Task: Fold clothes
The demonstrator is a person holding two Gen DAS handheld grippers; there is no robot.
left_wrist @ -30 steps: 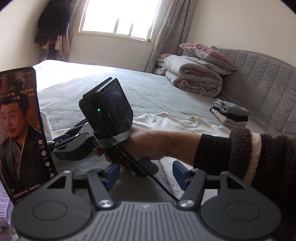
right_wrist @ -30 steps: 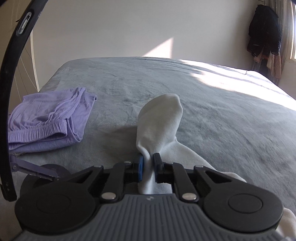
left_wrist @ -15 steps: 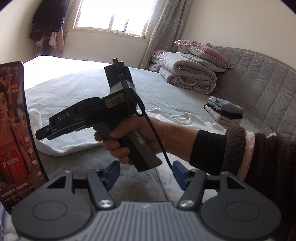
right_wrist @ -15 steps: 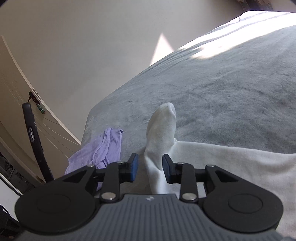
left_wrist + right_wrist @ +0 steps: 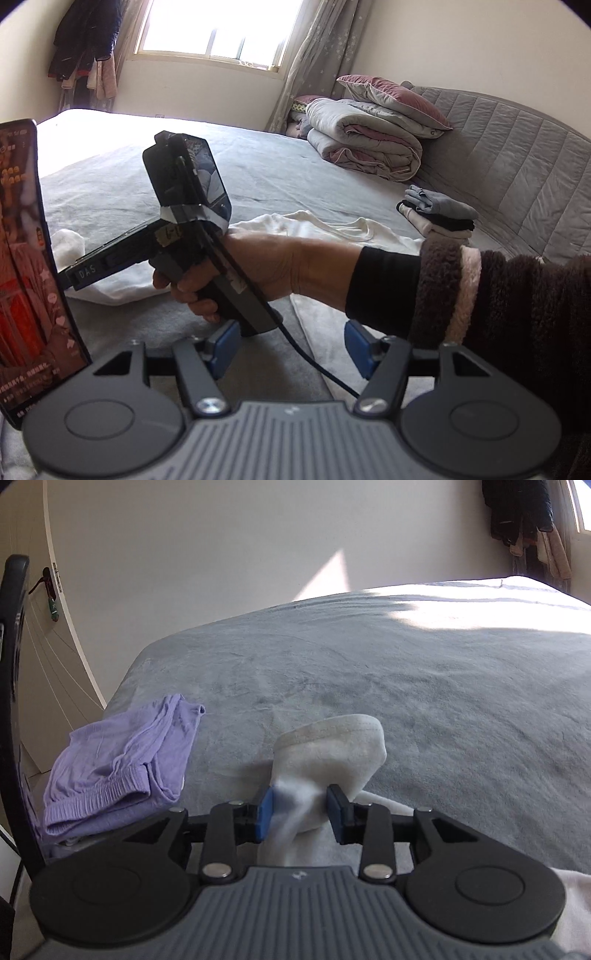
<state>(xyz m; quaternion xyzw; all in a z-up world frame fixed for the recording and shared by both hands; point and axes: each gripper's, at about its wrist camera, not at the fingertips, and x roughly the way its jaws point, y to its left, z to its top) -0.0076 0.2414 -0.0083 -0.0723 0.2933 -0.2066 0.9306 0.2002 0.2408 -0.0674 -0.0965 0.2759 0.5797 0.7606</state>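
Left wrist view: the left tongs (image 5: 290,345) stand wide apart and empty above the grey bed (image 5: 258,177). A hand (image 5: 258,269) with the right tongs' handle blocks the foreground over the white shirt (image 5: 332,227); a phone (image 5: 26,258) crowds the left edge, folded clothes (image 5: 439,214) lie by the headboard.

Right wrist view: the right tongs (image 5: 301,814) are opening, the shirt's white sleeve (image 5: 332,753) between the pads. Open bed stretches ahead; purple shorts (image 5: 122,757) sit near the left corner.
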